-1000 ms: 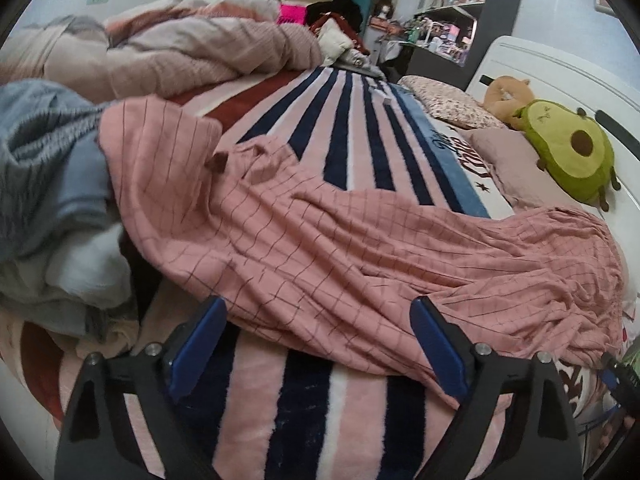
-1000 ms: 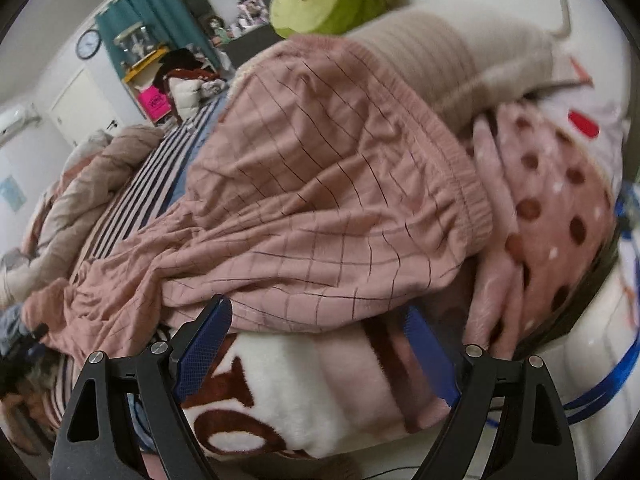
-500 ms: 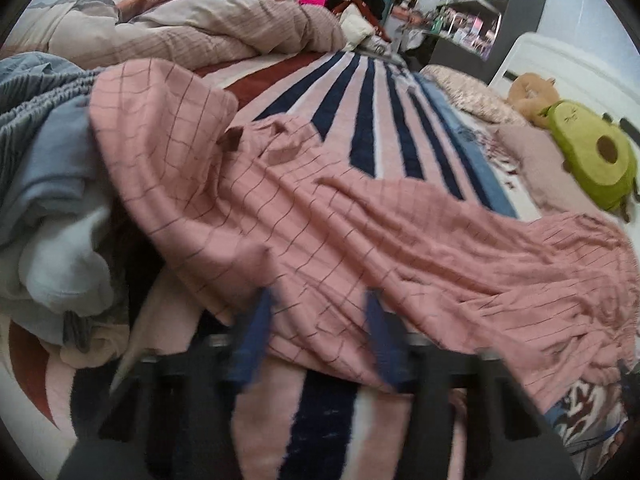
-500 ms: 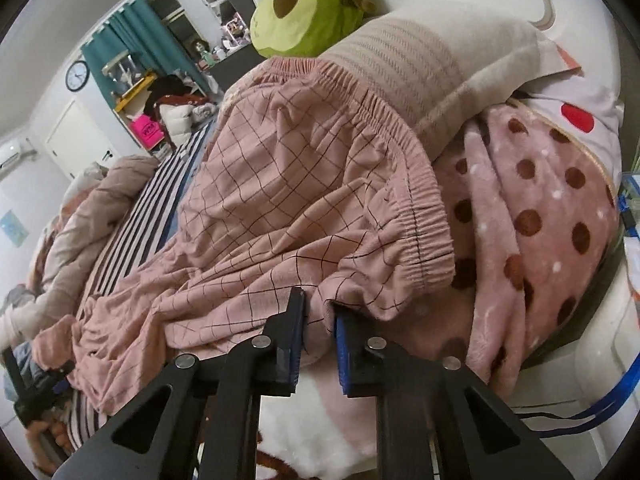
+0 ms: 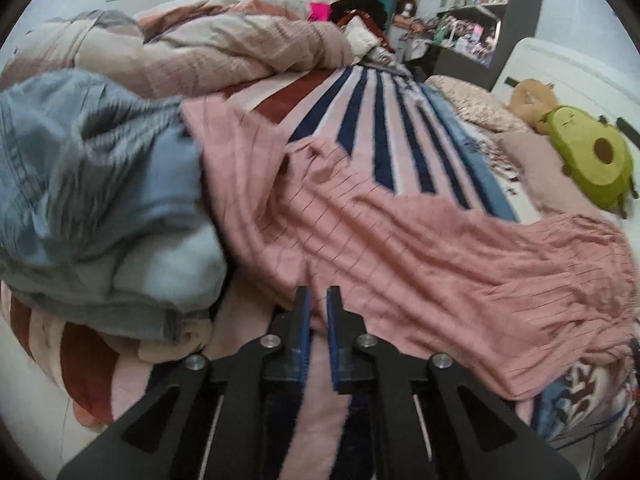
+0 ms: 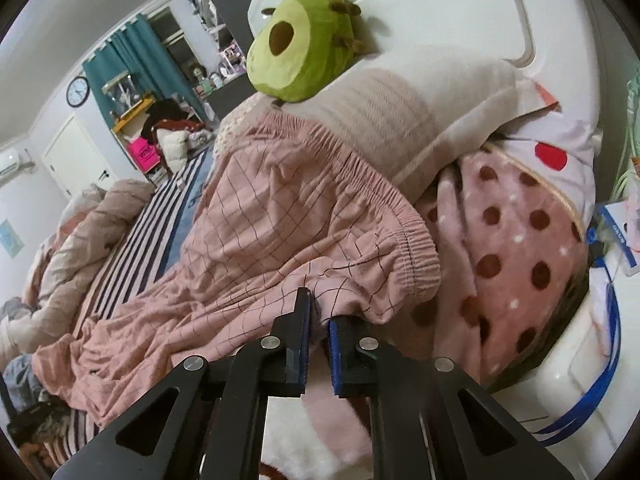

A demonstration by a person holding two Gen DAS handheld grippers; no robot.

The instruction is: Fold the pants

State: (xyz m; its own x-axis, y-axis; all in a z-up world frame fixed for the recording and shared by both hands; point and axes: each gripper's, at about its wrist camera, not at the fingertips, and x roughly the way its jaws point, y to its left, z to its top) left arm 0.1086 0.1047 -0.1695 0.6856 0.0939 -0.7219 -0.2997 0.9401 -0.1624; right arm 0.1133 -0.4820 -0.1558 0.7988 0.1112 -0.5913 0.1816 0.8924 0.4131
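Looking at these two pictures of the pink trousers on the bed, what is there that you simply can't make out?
- Left wrist view: the leg ends of the pink checked pants are hidden where they run up against the blue-grey clothes pile.
- Left wrist view: the shelf items are too small and blurred to name.
- Right wrist view: the fabric edge inside the right hand-held gripper is covered by its pads.
- Right wrist view: the wall clock is too small to read.

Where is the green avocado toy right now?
The avocado plush sits at the head of the bed, on the beige pillow just beyond the pink pants' waistband.
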